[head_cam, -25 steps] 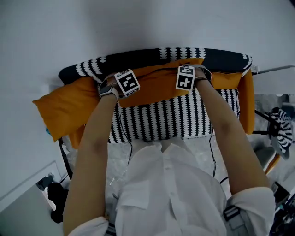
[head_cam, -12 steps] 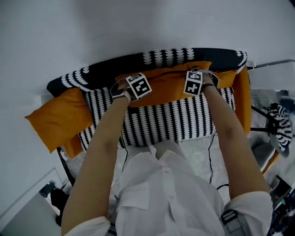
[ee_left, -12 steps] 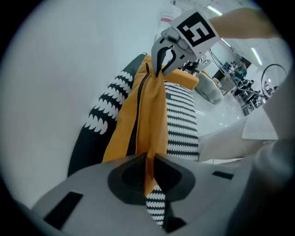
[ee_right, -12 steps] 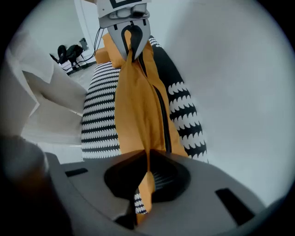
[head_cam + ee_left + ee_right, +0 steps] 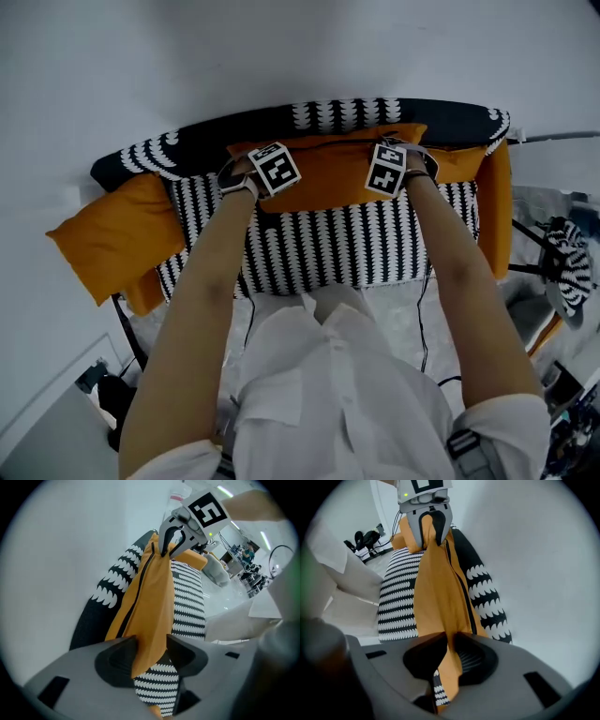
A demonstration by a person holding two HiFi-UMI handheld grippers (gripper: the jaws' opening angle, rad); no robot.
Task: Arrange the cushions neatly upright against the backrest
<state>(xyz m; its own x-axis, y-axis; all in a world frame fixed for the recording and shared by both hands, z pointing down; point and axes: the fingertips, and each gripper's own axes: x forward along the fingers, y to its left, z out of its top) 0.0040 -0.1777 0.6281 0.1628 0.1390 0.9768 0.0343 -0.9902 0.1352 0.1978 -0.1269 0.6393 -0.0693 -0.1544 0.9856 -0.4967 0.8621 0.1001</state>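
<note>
The orange cushion (image 5: pixel 328 178) stands against the sofa backrest (image 5: pixel 450 117). Left gripper (image 5: pixel 151 651) fingers (image 5: pixel 117 656) have just opened and sit loose around its top edge. Right gripper (image 5: pixel 451 641) fingers (image 5: pixel 471 660), easing apart, pinch it.

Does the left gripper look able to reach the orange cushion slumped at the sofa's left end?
Probably yes. The left gripper has just been opening, with the middle cushion between its jaws. Nothing blocks the way to the left-end cushion.

A plain pale grey wall (image 5: pixel 141 66) stands behind the black and white patterned sofa (image 5: pixel 347 239). The pale shiny floor (image 5: pixel 389 300) has thin black cables (image 5: pixel 421 323) lying on it. In the left gripper view, long bright ceiling lights (image 5: pixel 225 491) shine far away.
</note>
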